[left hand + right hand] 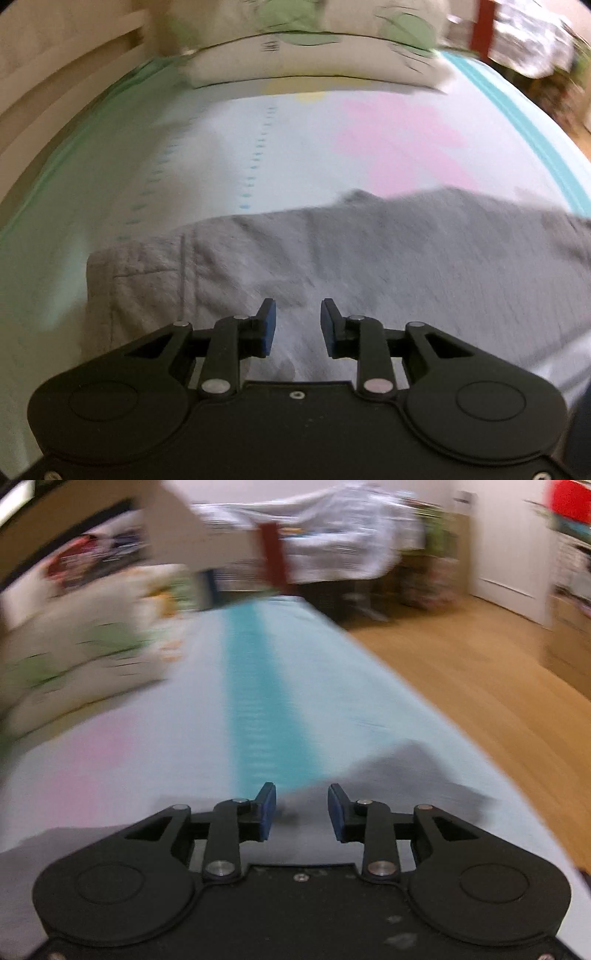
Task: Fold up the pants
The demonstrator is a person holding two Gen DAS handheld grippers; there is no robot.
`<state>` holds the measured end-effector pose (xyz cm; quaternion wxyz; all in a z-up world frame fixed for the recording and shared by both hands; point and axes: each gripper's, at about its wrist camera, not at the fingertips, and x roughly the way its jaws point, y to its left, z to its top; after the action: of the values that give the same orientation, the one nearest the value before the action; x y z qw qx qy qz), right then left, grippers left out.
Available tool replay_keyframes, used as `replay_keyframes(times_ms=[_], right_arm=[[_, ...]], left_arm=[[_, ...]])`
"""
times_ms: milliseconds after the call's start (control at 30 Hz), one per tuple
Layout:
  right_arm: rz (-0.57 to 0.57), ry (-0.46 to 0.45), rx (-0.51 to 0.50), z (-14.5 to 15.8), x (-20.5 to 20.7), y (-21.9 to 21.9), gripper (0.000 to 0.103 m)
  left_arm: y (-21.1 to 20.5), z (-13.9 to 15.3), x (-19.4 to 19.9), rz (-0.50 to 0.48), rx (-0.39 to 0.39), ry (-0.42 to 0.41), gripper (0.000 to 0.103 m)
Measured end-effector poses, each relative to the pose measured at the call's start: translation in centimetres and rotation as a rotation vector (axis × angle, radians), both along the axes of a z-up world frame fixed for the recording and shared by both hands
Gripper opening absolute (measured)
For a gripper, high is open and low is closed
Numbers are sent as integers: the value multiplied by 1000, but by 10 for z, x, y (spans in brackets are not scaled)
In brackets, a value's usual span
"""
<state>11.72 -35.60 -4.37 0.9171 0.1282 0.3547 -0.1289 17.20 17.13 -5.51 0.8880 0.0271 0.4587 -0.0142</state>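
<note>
Both claws hover empty, jaws parted, over grey pants point(332, 258) on the bed point(221, 155): left gripper point(298, 325); right gripper point(302, 808); a shallow pinch risks snagging one layer, skewing the fold

pants point(332, 258) on bed point(221, 155), near its right edge; pillow point(295, 62) at bed's far end, behind pants.

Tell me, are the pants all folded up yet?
Not yet. The gray pants lie spread across the bed, so getting them laid out looks done. Nothing is in hand: the left gripper and the right gripper are both open, over the cloth. The folding itself looks still to do.
</note>
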Motion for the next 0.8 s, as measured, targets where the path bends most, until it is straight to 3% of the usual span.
replay_keyframes(times_ms=[233, 300, 433, 633, 800], right_arm=[[371, -15, 126, 5, 68, 136, 39], [455, 39, 160, -1, 91, 174, 39], [617, 124, 197, -19, 130, 241, 39], [755, 218, 181, -38, 172, 318, 39], [818, 275, 140, -53, 200, 356, 39]], left_arm=[[30, -53, 2, 77, -89, 171, 37], [30, -55, -13, 54, -92, 131, 37], [33, -54, -26, 75, -132, 148, 36], [48, -54, -19, 137, -232, 201, 36], [47, -52, -20, 122, -223, 213, 36]])
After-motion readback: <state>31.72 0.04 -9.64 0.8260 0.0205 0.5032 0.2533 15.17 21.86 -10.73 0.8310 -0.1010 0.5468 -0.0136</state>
